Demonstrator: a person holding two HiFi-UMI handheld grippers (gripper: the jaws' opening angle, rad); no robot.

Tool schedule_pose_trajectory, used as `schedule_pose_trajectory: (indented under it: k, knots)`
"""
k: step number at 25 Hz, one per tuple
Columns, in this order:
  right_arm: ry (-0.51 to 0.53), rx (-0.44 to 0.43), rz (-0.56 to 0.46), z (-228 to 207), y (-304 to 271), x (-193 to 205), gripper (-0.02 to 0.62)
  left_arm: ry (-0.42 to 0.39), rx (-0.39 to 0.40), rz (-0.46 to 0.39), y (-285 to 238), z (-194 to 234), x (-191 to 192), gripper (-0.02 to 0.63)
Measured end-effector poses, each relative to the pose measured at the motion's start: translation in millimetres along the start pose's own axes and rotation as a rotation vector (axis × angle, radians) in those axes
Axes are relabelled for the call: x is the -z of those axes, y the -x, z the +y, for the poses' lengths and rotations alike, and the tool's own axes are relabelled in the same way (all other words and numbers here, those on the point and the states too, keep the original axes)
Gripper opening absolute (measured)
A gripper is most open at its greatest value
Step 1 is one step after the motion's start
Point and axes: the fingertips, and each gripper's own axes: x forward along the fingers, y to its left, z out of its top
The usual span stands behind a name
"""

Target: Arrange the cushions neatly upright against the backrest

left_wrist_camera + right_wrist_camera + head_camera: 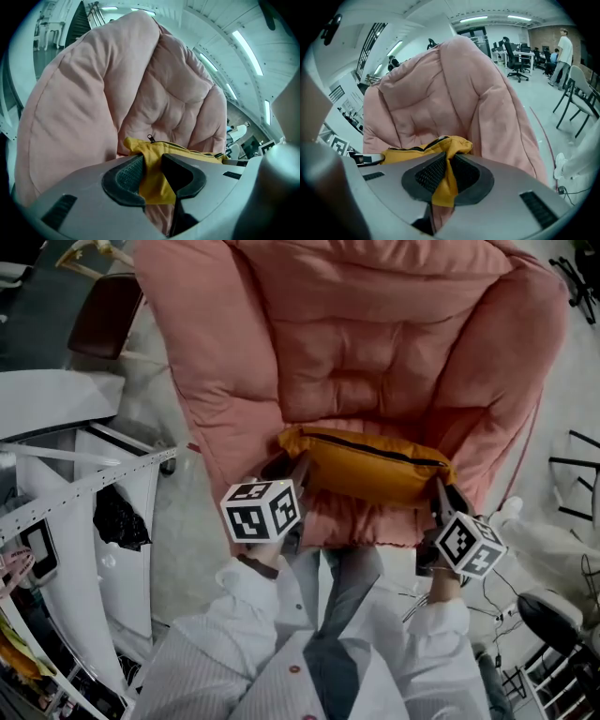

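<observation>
Gripping is confirmed at both ends of the yellow cushion. Ref. landmark for all positions: the pink chair.

1. Cushion pos. The cushion is held crosswise at the front of the chair's seat, well short of the chair's backrest. Its long side is set approx. parallel to the chair's front edge. The black zip is turned toward the backrest, and the zip pull sits at the end nearer the chair's left arm. The cushion lies low and is not leaned on the backrest. Whether its underside rests on the chair's seat cannot be told.

2. L gripper. The jaws are pinched on the cushion's corner nearest the chair's left arm. A fold of yellow cloth is clamped between the ribbed pads, with a gap left below it.

3. R gripper. The jaws are closed tight on the opp. corner, nearest the chair's right arm. A thin bunch of cloth is squeezed between the pads and hangs out under them.

4. Both marker cubes, L and R, are seen just outside the chair's front edge. The white sleeves are seen farther out from the same edge.
</observation>
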Motion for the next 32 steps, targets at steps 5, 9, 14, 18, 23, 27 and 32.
schedule_pose_trajectory:
  k: [5,9,14,18,23,27,32]
  knots:
    - [0.059,-0.04,-0.007,11,-21,-31,0.051,0.028,-0.013,-0.041,3,5,-23,0.137]
    - [0.111,-0.065,-0.003,19,-40,-53,0.051,0.04,-0.025,-0.059,1,11,-37,0.137]
    - [0.167,-0.087,0.0,21,-65,-80,0.051,0.049,-0.033,-0.075,-9,11,-54,0.137]
    - [0.18,-0.088,0.006,17,-86,-90,0.052,0.032,-0.03,-0.067,-21,15,-67,0.137]
    - [0.187,-0.097,0.015,12,-109,-90,0.059,0.007,-0.034,-0.047,-37,22,-74,0.15]
    - [0.159,-0.121,0.017,6,-118,-94,0.083,0.024,-0.031,-0.049,-48,25,-77,0.17]
    - [0.148,-0.137,0.012,5,-124,-96,0.098,0.043,-0.022,-0.053,-51,27,-81,0.178]
